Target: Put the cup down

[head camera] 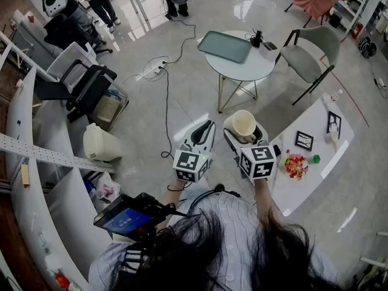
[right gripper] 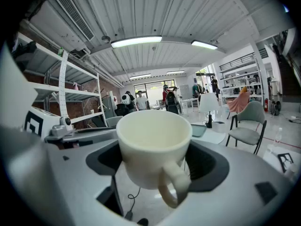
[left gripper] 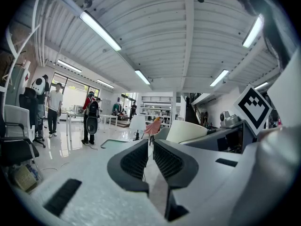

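A cream cup (head camera: 244, 125) with a handle sits upright between the jaws of my right gripper (head camera: 244, 131), held in the air above the floor, left of the white table (head camera: 321, 132). In the right gripper view the cup (right gripper: 153, 145) fills the middle, its handle turned toward the camera, and the right gripper (right gripper: 153, 161) is shut on its sides. My left gripper (head camera: 207, 128) hovers just left of it, shut with nothing in it. In the left gripper view the left gripper (left gripper: 150, 144) has its jaws together, and the cup (left gripper: 186, 132) shows to its right.
A round table (head camera: 239, 71) with a green tray (head camera: 225, 46) stands ahead, a grey chair (head camera: 309, 56) to its right. The white table carries marker cards (head camera: 304, 140) and small colourful items (head camera: 296, 164). A black office chair (head camera: 85, 86), a white bin (head camera: 100, 143) and a floor cable (head camera: 167, 102) lie left.
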The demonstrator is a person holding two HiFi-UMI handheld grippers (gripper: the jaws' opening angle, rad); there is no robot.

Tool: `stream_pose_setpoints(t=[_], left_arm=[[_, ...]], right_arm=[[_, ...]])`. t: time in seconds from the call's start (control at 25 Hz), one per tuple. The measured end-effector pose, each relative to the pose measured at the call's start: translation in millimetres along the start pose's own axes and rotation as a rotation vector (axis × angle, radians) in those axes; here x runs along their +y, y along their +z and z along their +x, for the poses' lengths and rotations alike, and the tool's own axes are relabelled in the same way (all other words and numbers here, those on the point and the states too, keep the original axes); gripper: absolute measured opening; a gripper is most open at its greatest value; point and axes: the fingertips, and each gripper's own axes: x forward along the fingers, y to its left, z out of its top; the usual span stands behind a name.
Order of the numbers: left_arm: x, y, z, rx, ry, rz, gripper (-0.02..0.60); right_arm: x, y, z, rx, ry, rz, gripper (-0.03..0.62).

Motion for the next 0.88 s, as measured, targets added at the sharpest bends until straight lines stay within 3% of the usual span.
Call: stream_pose_setpoints(t=[0.4,0.88], left_arm=[[-5.9,-6.6,-10.6,0.011,-0.004,-0.009,0.038],[-8.2,-11.5,-11.3,0.025,-0.005,-0.004,0.038]], right_arm=[[7.2,0.7,-10.7,-0.045,0.0,-0.012,0.425],[11.3,-8.2,-8.1,-0.022,0.013,-0.034,0.425]])
